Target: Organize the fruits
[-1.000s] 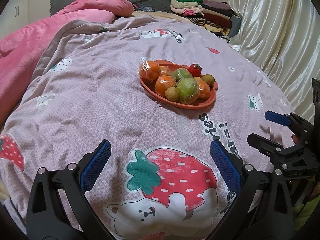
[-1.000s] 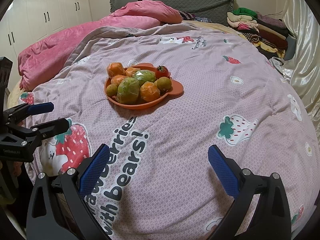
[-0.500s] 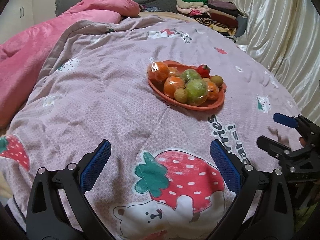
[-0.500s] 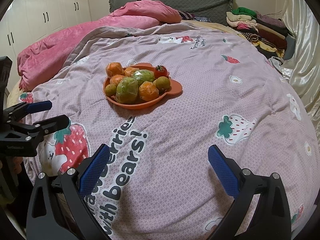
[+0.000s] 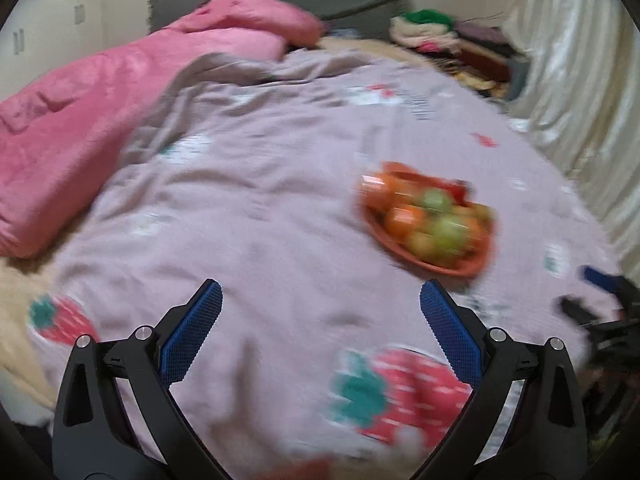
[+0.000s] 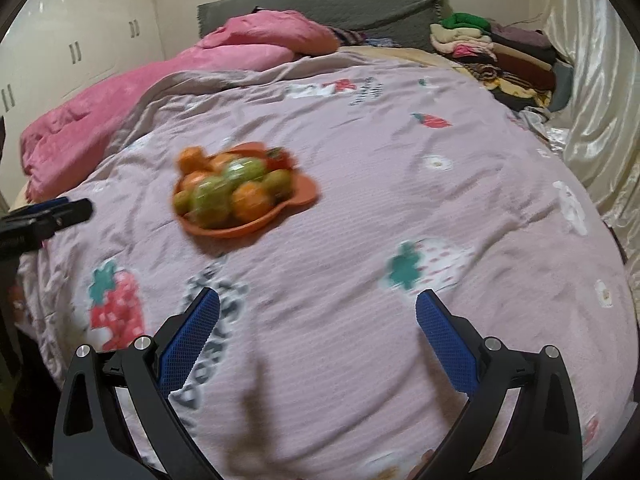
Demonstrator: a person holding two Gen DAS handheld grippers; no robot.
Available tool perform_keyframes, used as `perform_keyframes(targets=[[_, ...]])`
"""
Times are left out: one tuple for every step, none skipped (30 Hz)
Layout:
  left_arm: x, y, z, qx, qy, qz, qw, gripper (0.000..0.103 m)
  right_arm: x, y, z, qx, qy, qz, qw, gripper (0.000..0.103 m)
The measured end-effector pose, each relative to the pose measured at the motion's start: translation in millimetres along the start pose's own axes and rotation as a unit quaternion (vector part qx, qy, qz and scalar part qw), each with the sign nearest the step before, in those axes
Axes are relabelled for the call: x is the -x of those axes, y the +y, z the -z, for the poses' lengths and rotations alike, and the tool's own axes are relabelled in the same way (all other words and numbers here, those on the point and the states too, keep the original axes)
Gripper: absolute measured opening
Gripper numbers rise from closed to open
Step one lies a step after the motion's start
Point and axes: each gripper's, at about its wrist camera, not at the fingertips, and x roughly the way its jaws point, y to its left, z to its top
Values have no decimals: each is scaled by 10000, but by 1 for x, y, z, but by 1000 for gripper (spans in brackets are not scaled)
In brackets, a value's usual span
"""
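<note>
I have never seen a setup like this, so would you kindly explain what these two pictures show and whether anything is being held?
There is no robot here: a person holds a two-finger gripper in each hand, and a fisheye camera on each looks forward along its blue-padded fingers. One picture is from the left gripper, the other from the right gripper. Each also catches the other gripper at its edge. Both are open and hold nothing. Ahead lies a bed with a strawberry-print quilt. On it sits an orange plate piled with fruit, orange and green pieces, some apparently wrapped. Both pictures are blurred.
</note>
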Motion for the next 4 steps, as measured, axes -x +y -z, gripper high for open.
perform_keyframes(targets=[[-6,12,-7,55,57,-163,9998,93,-2,-9,-4,-17,-17,111,9999,98],[-16,28,-16,127,197,-304,9993,93,-5,-24,-11,-60,-16,284,9996,98],[-24,43,-23,203,318,-393,9985,93,-9,-38,-18,-108,-6,382,9992,98],[-37,64,-34,310,440,-529,9971,93,-13,-50,-23,-165,21,471,9988,98]])
